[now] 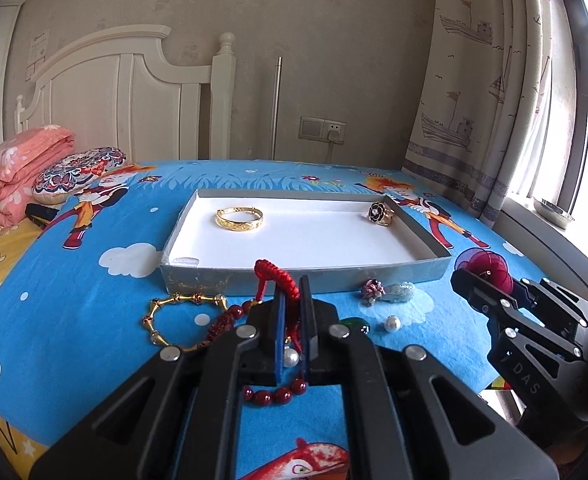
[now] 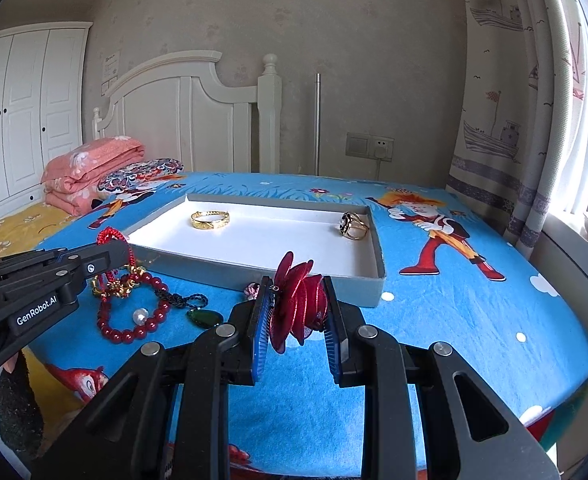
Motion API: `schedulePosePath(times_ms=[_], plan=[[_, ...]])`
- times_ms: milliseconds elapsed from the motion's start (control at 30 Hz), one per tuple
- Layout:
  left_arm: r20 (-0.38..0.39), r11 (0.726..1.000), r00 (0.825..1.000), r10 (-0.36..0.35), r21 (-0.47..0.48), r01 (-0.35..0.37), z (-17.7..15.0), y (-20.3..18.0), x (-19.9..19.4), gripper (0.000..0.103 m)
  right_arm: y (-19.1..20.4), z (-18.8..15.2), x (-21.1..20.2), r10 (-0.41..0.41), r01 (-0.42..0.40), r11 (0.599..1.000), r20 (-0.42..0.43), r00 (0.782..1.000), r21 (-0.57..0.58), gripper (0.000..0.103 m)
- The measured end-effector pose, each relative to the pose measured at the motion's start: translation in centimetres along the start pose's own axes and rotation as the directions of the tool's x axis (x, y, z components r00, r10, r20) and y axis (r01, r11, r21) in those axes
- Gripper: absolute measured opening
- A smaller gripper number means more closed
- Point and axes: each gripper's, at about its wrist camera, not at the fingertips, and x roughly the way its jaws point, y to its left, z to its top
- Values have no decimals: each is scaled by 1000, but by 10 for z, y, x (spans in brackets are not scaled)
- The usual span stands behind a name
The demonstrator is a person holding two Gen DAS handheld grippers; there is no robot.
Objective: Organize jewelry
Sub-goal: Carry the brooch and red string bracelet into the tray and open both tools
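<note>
A shallow grey box with a white floor [image 1: 421,270] [image 2: 373,280] lies on the blue cloth. It holds a gold bangle [image 1: 239,218] [image 2: 210,219] and a black flower ring [image 1: 380,213] [image 2: 351,226]. My left gripper [image 1: 292,292] [image 2: 114,250] is shut on a red braided cord [image 1: 276,274] [image 2: 112,236] joined to a red bead bracelet [image 1: 272,395] [image 2: 134,330]. My right gripper [image 2: 297,304] [image 1: 463,276] is shut on a red mesh flower [image 2: 297,304] [image 1: 487,266], just in front of the box.
On the cloth in front of the box lie a gold bamboo bracelet [image 1: 162,322], a pink brooch [image 1: 372,291], a silver clip [image 1: 401,292], a loose pearl [image 1: 393,324] and a green pendant on a black chain [image 2: 204,317]. Folded pink bedding [image 1: 10,168] lies far left. A curtain and window are on the right.
</note>
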Motion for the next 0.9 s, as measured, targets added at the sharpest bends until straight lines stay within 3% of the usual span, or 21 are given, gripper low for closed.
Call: schedulePosePath(times_ms=[667,900], plan=[[-4,1000,1000,23,-6,-23,-5,5,-4,6,9,3,5,-5,4,999,-10,1000,-34,24],[30,995,996,89,36,-90,7,-3,2,6,7,15,17,-18,18,999,-6,1000,-38,24]])
